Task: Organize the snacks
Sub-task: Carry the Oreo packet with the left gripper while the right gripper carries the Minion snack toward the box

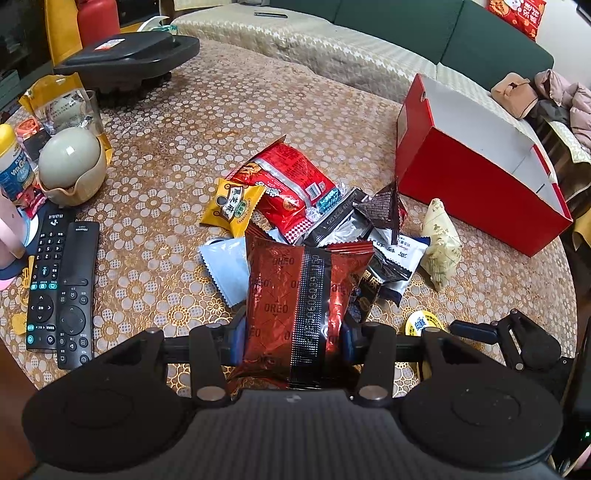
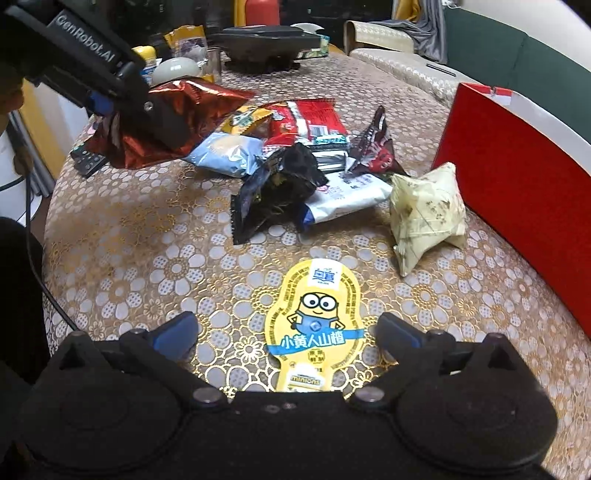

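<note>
My left gripper [image 1: 294, 332] is shut on a shiny red Oreo packet [image 1: 295, 280], which it holds above the near side of the table. From the right wrist view, that same gripper [image 2: 122, 96] and its Oreo packet [image 2: 207, 103] sit at the upper left. A yellow Minions snack packet [image 2: 314, 325] lies flat on the tablecloth between the wide-apart fingers of my right gripper [image 2: 289, 328], with neither pad touching it. Behind it is a pile of snacks: a red bag [image 1: 291, 184], a yellow packet [image 1: 232, 206], a black packet [image 2: 277, 184] and a pale wrapped parcel [image 2: 428, 210].
An open red box [image 1: 480, 184] with a white inside stands at the right of the round table. Two black remotes [image 1: 59, 288], a grey egg-shaped holder [image 1: 70, 162] and jars crowd the left edge. A black appliance [image 1: 129, 55] sits at the back, with a sofa [image 1: 369, 22] beyond.
</note>
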A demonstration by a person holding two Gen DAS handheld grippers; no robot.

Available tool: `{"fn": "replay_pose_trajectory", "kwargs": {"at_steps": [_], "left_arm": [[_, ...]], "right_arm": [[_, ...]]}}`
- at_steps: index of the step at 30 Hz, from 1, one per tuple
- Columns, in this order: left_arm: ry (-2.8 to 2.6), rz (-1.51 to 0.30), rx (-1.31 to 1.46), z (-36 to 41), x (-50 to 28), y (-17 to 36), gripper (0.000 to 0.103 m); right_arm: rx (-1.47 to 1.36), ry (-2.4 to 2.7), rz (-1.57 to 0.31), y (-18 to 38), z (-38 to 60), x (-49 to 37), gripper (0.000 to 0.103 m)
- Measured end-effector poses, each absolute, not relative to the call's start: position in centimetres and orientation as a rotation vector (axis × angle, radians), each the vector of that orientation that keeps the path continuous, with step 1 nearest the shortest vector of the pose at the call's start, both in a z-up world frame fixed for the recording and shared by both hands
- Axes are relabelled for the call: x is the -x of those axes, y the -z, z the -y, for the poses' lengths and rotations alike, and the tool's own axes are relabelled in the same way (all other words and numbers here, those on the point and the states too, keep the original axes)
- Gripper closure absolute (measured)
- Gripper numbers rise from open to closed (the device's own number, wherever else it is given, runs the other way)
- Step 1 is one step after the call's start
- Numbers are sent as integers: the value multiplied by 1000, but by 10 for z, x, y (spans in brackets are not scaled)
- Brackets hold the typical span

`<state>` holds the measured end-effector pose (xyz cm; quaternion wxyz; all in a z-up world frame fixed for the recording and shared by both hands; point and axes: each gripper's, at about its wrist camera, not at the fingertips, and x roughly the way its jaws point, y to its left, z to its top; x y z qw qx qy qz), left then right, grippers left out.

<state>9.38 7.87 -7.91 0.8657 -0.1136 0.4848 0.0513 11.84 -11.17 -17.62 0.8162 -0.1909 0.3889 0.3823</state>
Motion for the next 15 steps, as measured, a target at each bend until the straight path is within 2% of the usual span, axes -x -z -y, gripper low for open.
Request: {"fn": "replay_pose_trajectory", "kwargs": {"at_steps": [15], "left_arm": [[-97,-1026,223,-72,-93,81,57]], "right_arm": [[329,-687,-872,184,99,-132,5]]}}
